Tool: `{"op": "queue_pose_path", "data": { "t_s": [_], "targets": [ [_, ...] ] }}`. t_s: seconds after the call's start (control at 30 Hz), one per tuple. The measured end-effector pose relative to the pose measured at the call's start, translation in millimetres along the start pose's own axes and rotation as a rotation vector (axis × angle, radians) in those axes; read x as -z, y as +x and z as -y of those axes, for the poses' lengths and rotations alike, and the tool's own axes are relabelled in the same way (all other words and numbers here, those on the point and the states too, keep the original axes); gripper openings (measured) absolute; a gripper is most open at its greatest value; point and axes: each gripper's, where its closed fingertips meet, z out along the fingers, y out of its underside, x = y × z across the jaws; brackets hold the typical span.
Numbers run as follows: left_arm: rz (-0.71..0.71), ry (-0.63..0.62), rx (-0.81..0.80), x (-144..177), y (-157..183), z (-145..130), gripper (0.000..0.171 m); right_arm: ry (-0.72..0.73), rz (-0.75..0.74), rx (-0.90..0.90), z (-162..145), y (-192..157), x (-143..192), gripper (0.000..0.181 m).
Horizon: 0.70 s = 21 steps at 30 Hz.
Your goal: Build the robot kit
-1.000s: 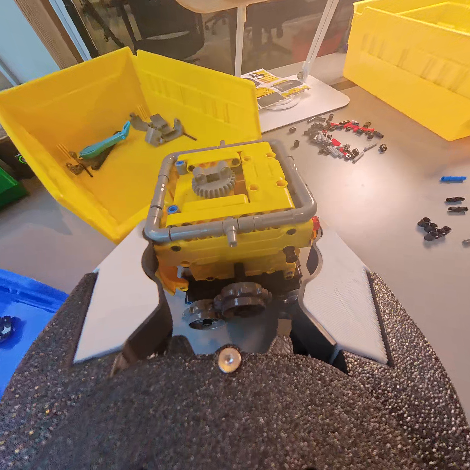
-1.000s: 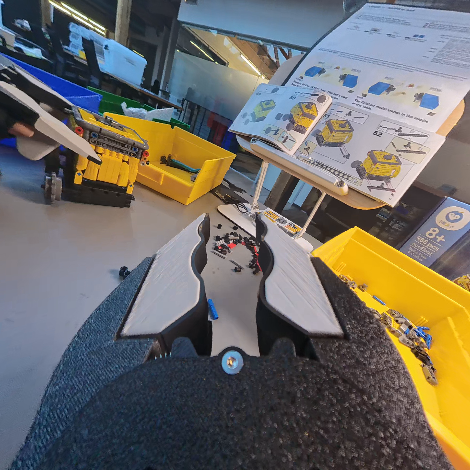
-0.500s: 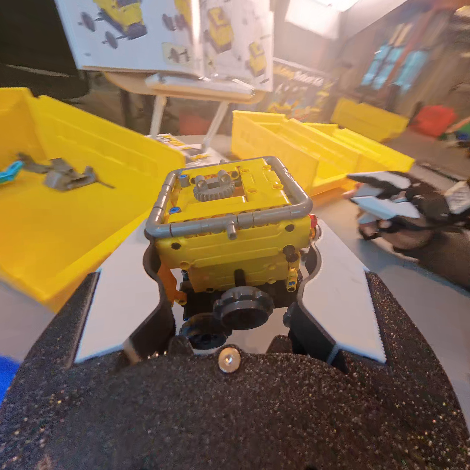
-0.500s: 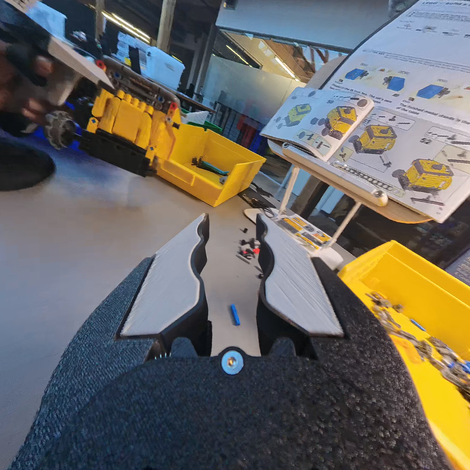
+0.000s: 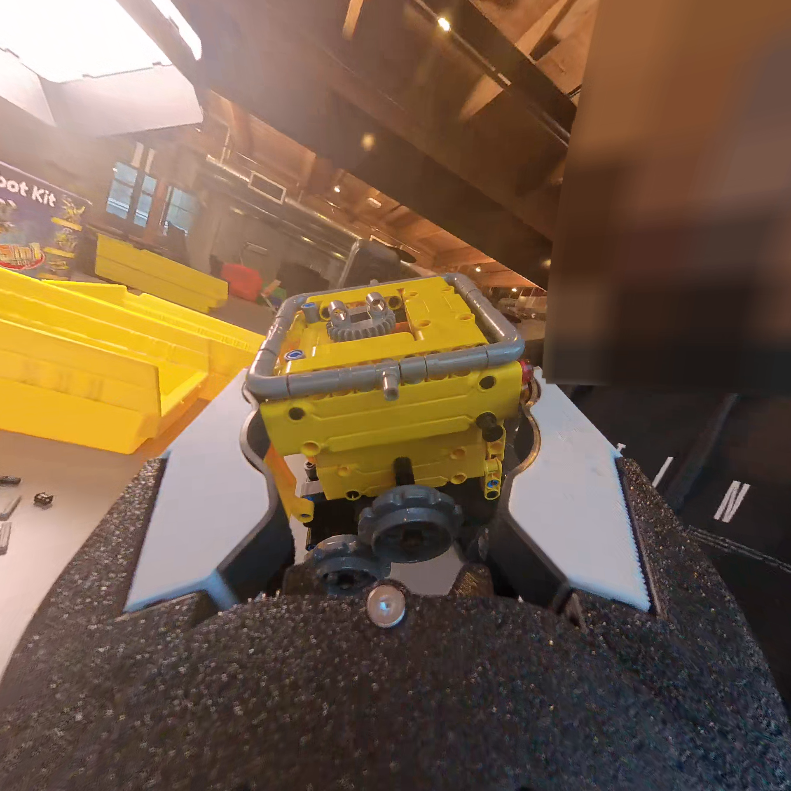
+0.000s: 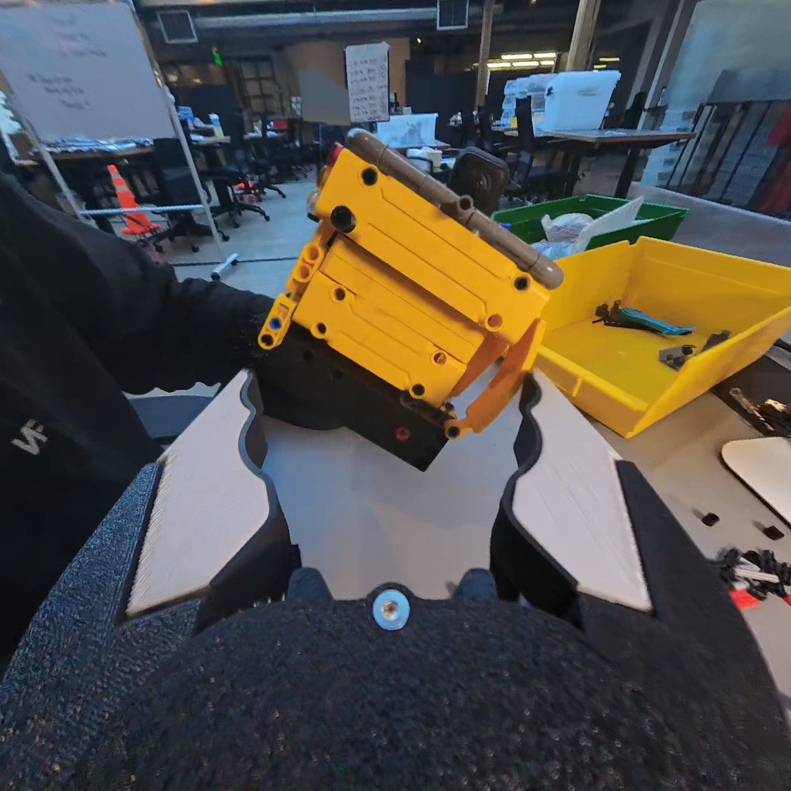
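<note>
Between your left gripper [image 5: 387, 432] jaws the yellow model [image 5: 385, 398] sits clamped, lifted off the tabletop [image 6: 385, 513]; your right gripper [image 6: 387, 423] gapes wide and empty just beside it.

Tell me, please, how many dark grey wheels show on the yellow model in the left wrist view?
2: the upper wheel sits under the yellow model's near face; the lower wheel lies just below-left, partly behind it. More may be hidden behind the model.
</note>
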Motion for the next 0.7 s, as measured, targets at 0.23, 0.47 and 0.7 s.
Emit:
{"op": "queue_pose_path", "data": {
  "t_s": [0.23,0.47,0.7],
  "targets": [
    [0.047,-0.049,0.022,7,-22,-10,0.116,-0.079,0.062,-0.267,-33,13,-3,0.121],
    [0.154,-0.210,-0.018,19,-49,-32,0.116,-0.167,0.108,-0.330,-74,25,3,0.130],
    [0.238,-0.338,-0.058,21,-71,-55,0.116,-0.175,0.020,-0.245,-68,53,-15,0.136]
  ]
}}
